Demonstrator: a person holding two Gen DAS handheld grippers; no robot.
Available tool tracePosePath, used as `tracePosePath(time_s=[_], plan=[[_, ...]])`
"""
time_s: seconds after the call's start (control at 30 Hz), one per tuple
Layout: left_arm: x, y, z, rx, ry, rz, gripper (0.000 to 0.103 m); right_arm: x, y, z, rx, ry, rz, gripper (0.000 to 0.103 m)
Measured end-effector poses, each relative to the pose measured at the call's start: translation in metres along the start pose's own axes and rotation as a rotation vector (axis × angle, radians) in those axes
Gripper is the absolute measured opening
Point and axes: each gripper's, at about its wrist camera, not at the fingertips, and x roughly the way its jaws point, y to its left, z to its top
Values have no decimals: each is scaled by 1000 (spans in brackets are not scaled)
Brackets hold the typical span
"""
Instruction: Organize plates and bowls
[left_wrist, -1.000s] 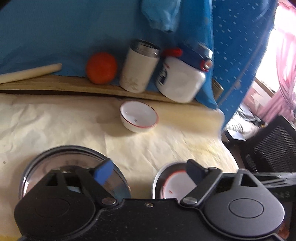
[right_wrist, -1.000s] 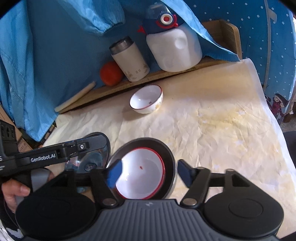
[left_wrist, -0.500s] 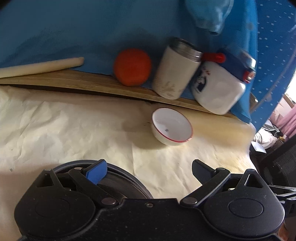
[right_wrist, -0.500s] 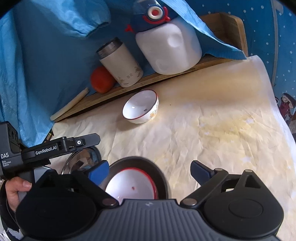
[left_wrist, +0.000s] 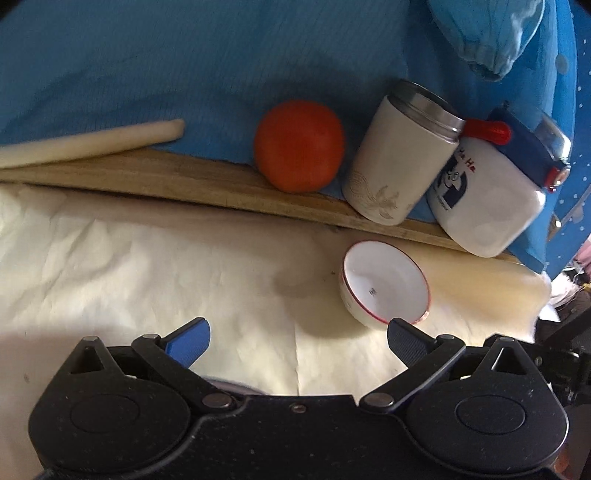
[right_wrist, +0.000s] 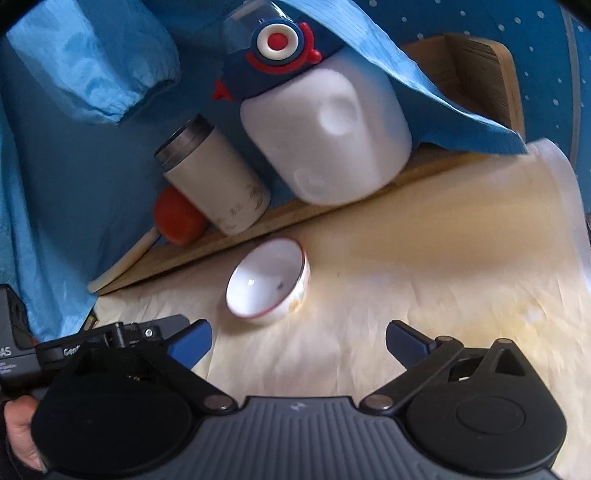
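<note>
A small white bowl with a red rim (left_wrist: 384, 288) stands upright on the cream paper-covered table (left_wrist: 110, 266), just in front of the wooden board. My left gripper (left_wrist: 297, 332) hangs short of it, the bowl beside its right finger; its jaws are opening and hold nothing. My right gripper (right_wrist: 299, 334) faces the same bowl (right_wrist: 266, 284) from the other side, a little behind it, jaws opening over bare paper. A thin sliver of a grey plate rim (left_wrist: 229, 387) peeks out under the left gripper's body.
On the wooden board (left_wrist: 184, 181) at the back lie a rolling pin (left_wrist: 92, 142), an orange-red ball (left_wrist: 299, 146), a white steel-topped cup (left_wrist: 399, 162) and a white jug with a blue lid (left_wrist: 491, 192). Blue cloth hangs behind. The table's right edge (right_wrist: 576, 229) drops off.
Both grippers have moved forward toward the small bowl and their jaws have spread wider. The steel plates and the bowl in one of them have slipped out of view beneath the grippers.
</note>
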Motion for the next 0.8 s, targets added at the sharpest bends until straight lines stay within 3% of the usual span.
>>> tracePosePath(time_s=[0.57,0.8], plan=[[29,-5,21,-2,-38,11,102,39,-6,19,-12,-20,52,102],[39,-8,24,-25,-29,-27,102,42,-7,20,-11,1,78,103]])
